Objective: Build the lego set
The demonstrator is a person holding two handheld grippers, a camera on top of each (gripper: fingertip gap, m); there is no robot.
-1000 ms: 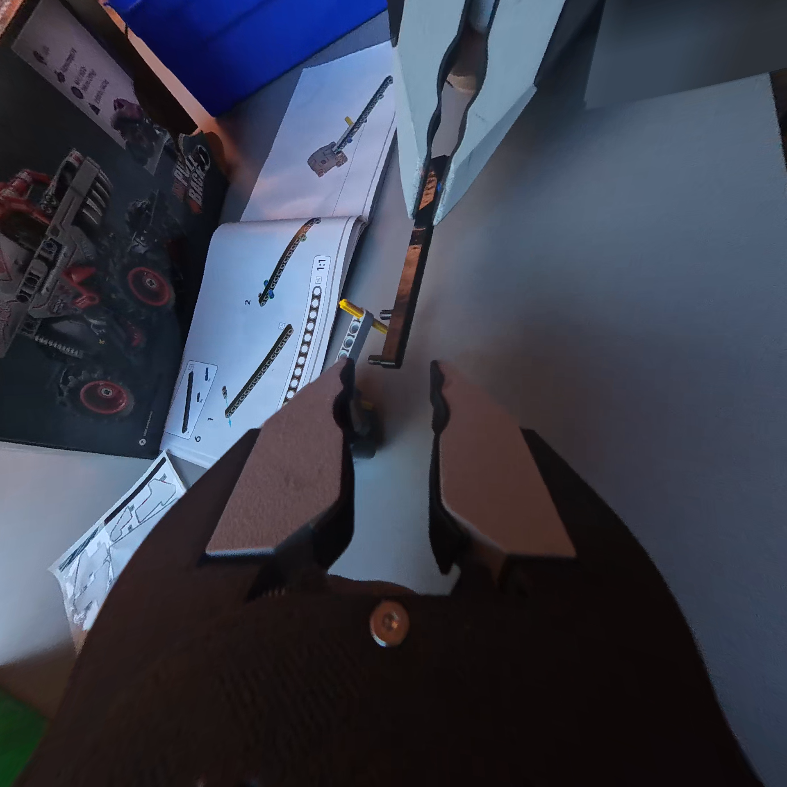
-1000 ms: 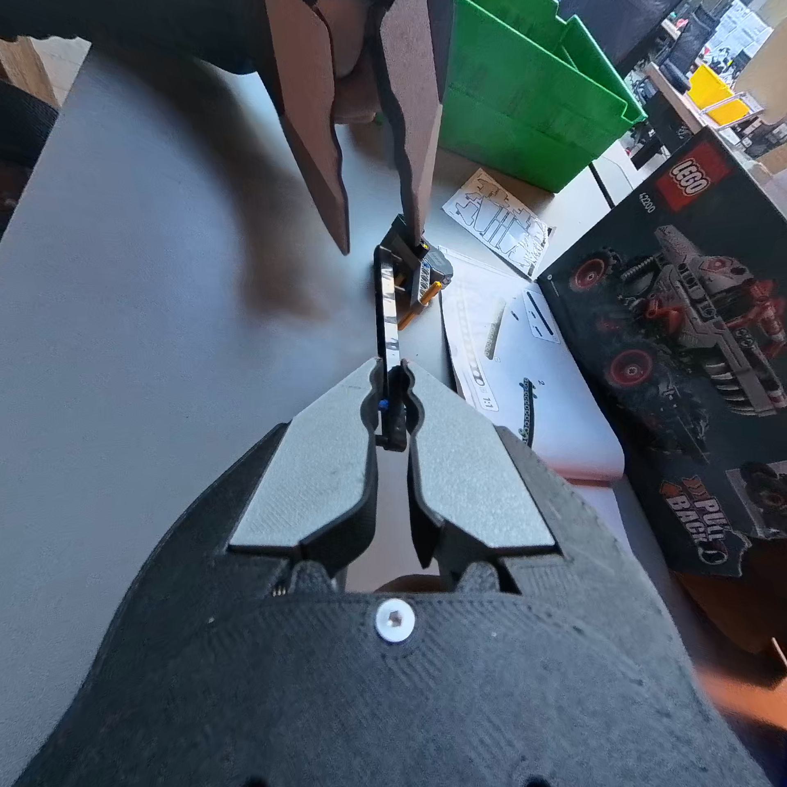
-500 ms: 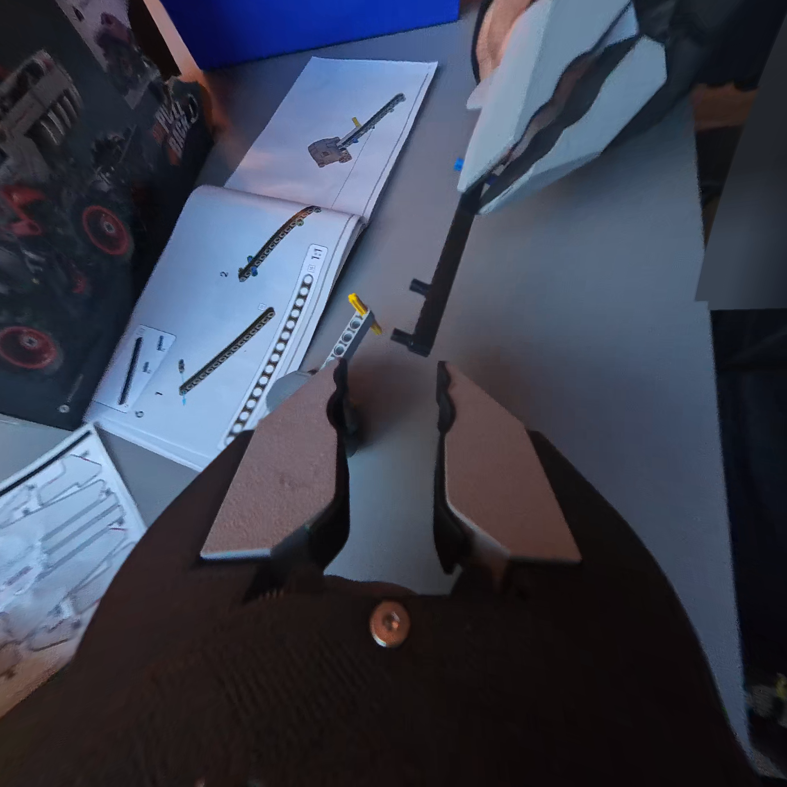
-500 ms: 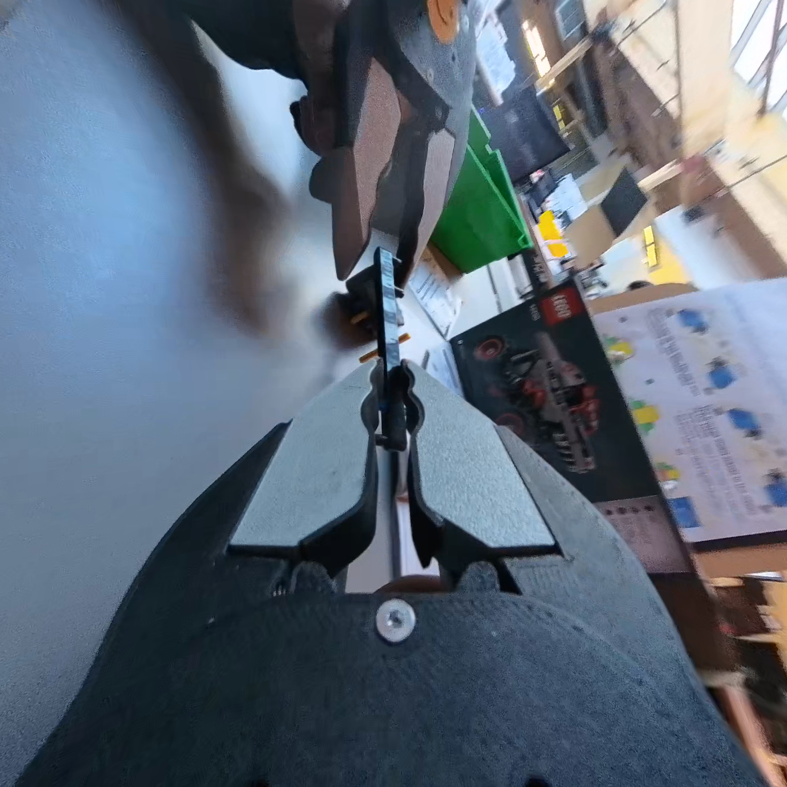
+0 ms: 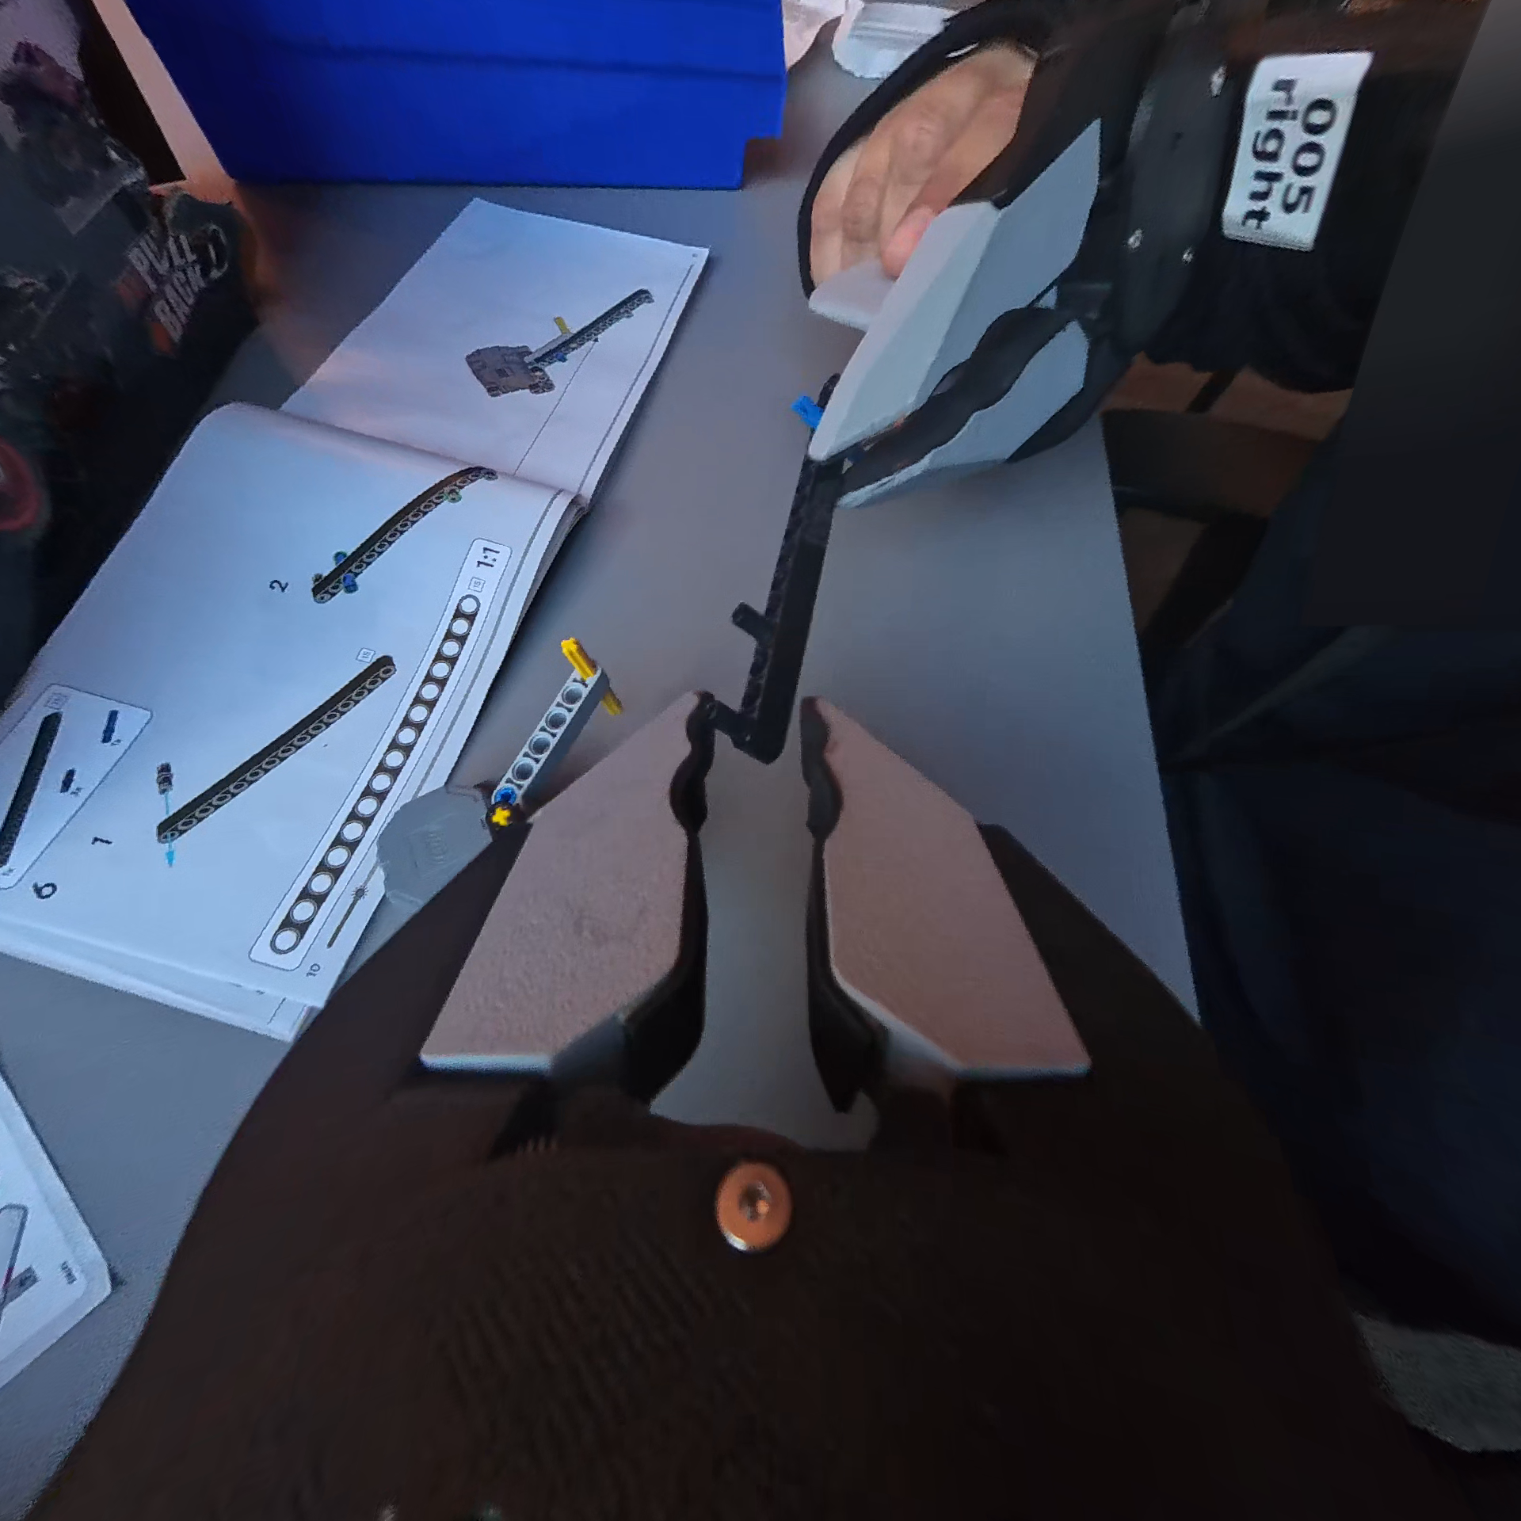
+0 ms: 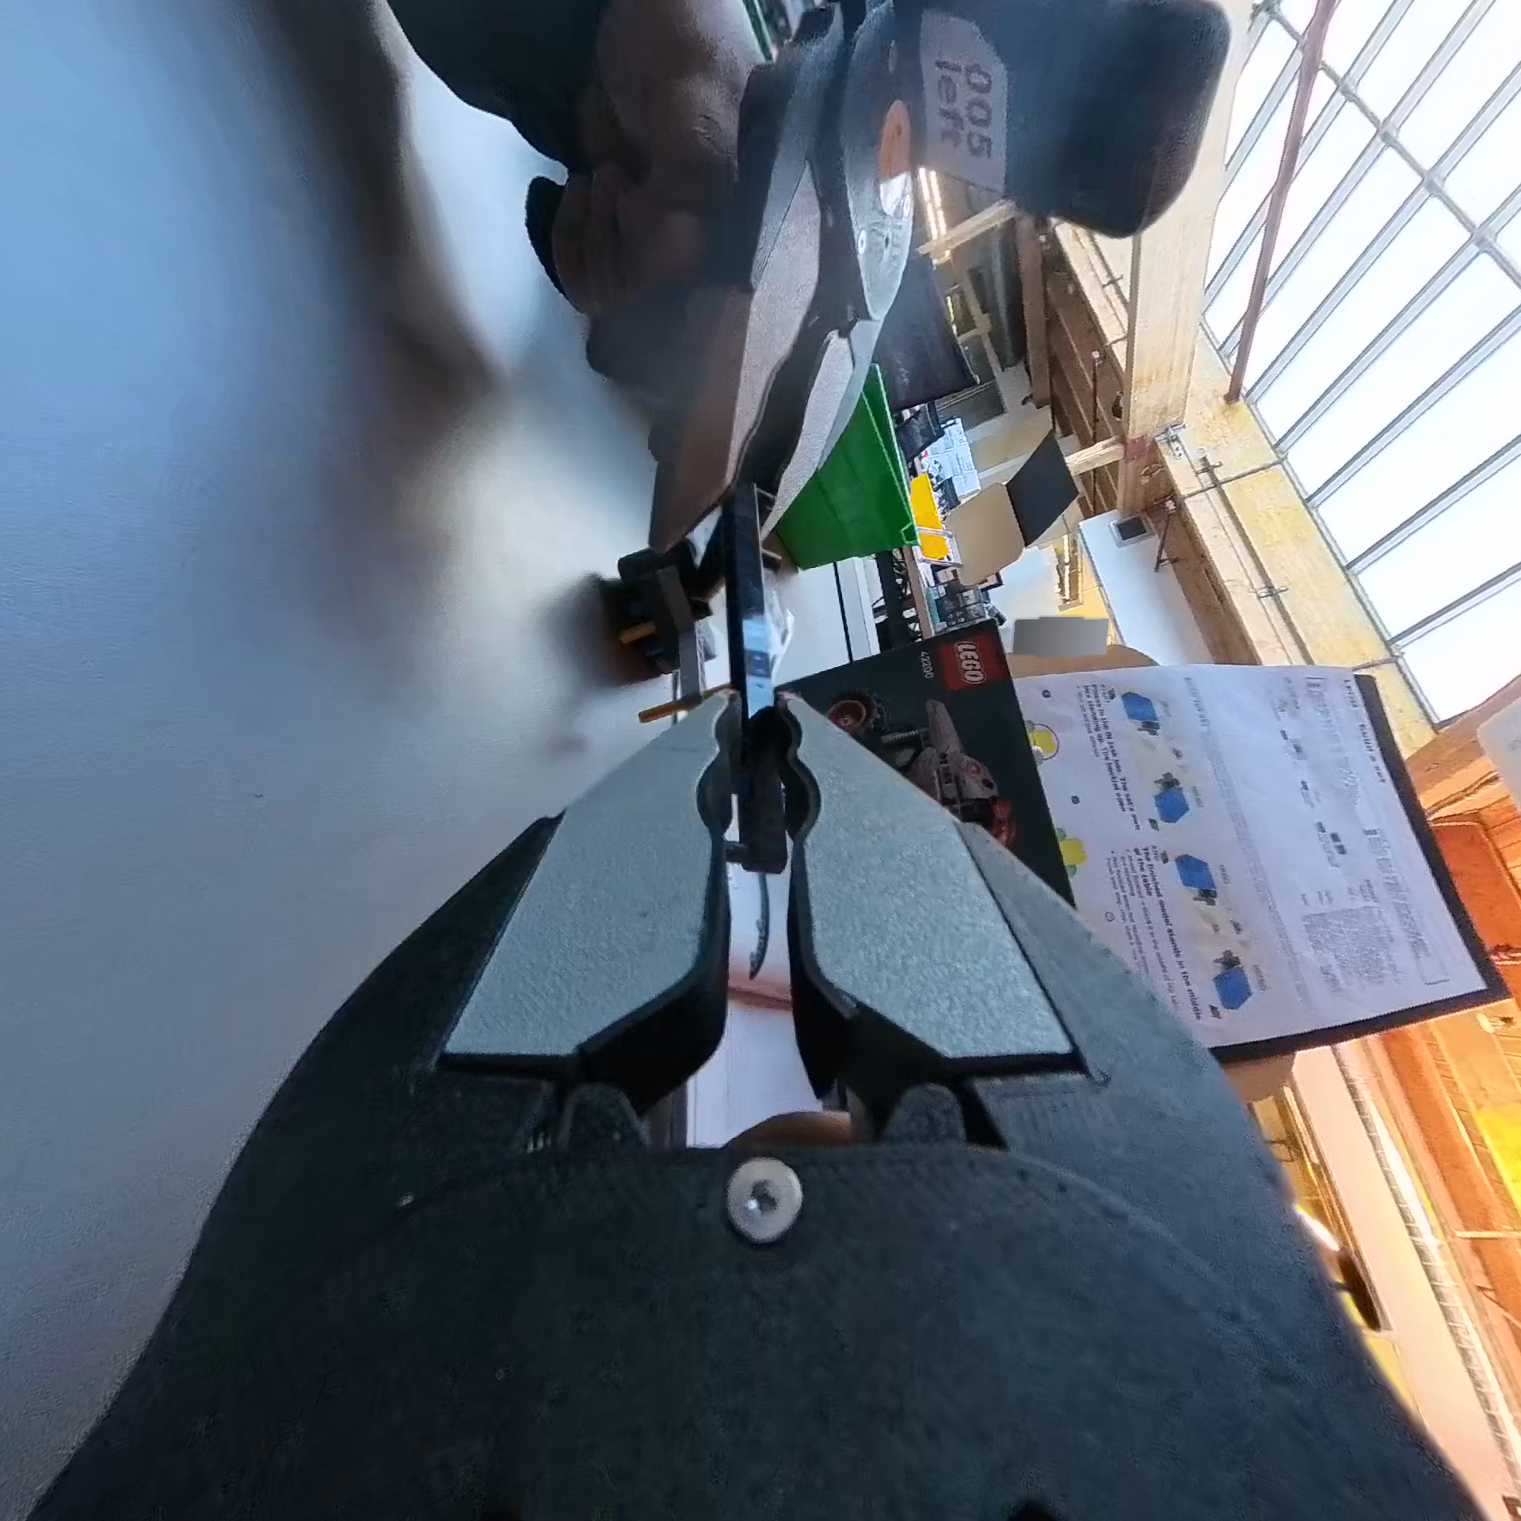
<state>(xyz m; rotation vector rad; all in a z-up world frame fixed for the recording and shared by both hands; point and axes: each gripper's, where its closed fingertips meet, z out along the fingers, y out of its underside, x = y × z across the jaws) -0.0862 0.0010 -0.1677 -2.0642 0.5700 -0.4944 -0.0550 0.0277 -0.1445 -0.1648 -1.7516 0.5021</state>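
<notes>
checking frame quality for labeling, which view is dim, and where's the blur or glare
Left wrist view: dim and shadowed, but the black beam and instruction booklet are sharp. Right wrist view: tilted, table and left hand-held gripper smeared, windows blown out.

Left wrist view dim, bluish; right wrist view bright from windows (image 6: 1399,272); tabletop (image 6: 165,576) motion-blurred; fisheye-bent edges.

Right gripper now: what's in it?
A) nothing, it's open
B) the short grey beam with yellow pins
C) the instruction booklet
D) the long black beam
D: the right gripper is shut on one end of the long black studless Lego beam; the short grey beam with yellow pins lies on the grey table.
</notes>
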